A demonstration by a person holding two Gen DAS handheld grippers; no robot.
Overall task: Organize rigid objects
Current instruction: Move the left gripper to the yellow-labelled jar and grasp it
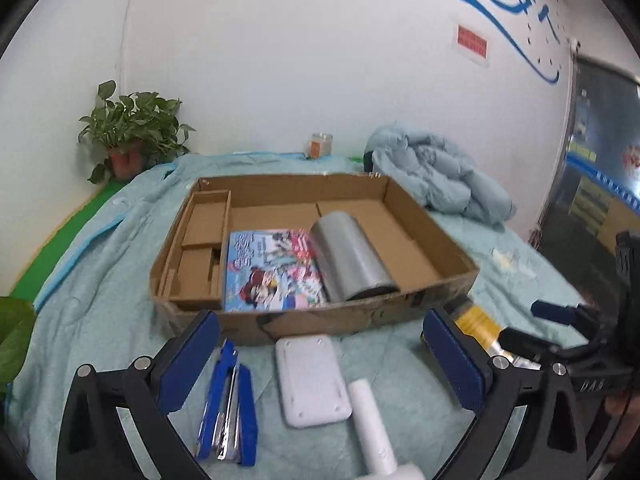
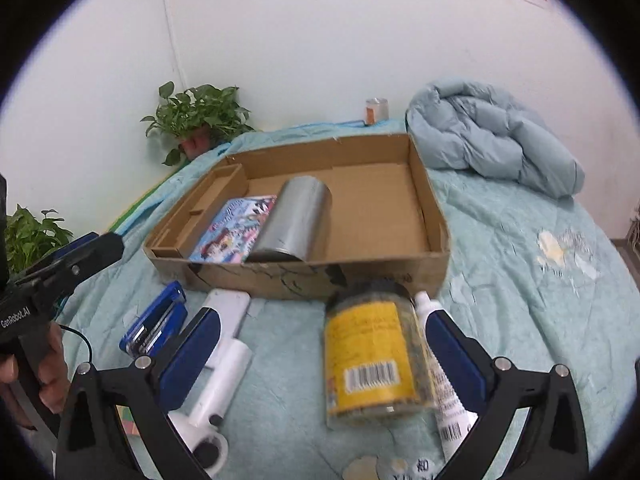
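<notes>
Both grippers gape, holding nothing. Left gripper (image 1: 320, 344): between the jaws, the white handle (image 1: 374, 428) is cut off below. Right gripper (image 2: 320, 344): the yellow-labelled jar (image 2: 374, 356) between them hides part of the tube (image 2: 444, 384).

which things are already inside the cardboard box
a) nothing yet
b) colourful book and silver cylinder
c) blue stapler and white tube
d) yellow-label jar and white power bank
b: the colourful book and the silver cylinder lie side by side inside the cardboard box, while the blue stapler and the yellow-label jar lie outside it on the bedspread.
</notes>
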